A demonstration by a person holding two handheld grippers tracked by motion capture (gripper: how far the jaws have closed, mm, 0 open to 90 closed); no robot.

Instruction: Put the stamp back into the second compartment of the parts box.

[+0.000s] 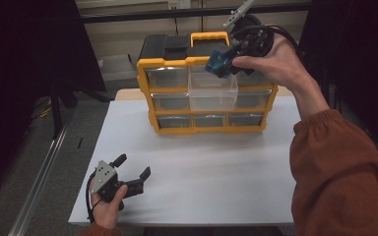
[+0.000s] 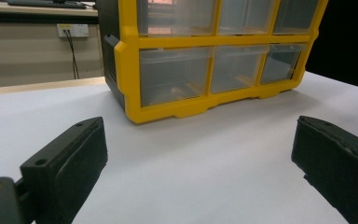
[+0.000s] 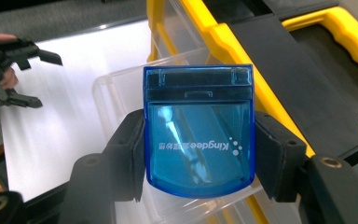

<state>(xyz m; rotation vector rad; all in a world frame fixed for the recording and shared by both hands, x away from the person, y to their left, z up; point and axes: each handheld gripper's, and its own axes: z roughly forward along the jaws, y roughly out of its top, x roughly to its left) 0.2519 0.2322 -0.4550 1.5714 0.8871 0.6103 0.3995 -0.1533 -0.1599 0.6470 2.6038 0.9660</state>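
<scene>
Right claw (image 1: 225, 65), upper right of the high view: closed on a blue translucent box (image 1: 218, 63), one pad on each side wall. In the right gripper view the blue translucent box (image 3: 198, 135) sits mid-frame between the two black jaws, its darker lid band toward the top of the frame and white printed lettering across its face. It is held in the air above a clear drawer (image 1: 212, 91) that is pulled out from the middle column of the yellow organizer (image 1: 205, 116); box and drawer look apart, though the overhead angle makes the gap hard to judge.

Yellow organizer stands upright at the far centre of the white desk (image 1: 216, 172), black top and yellow carry handle (image 1: 209, 37) above its rows of clear drawers.

Left claw (image 1: 132, 167), lower left of the high view: open, jaws spread wide with nothing between them, low over the desk near its front edge. In the left gripper view the pads frame bare desk (image 2: 200, 168), with the organizer's lower drawers (image 2: 173, 74) ahead
</scene>
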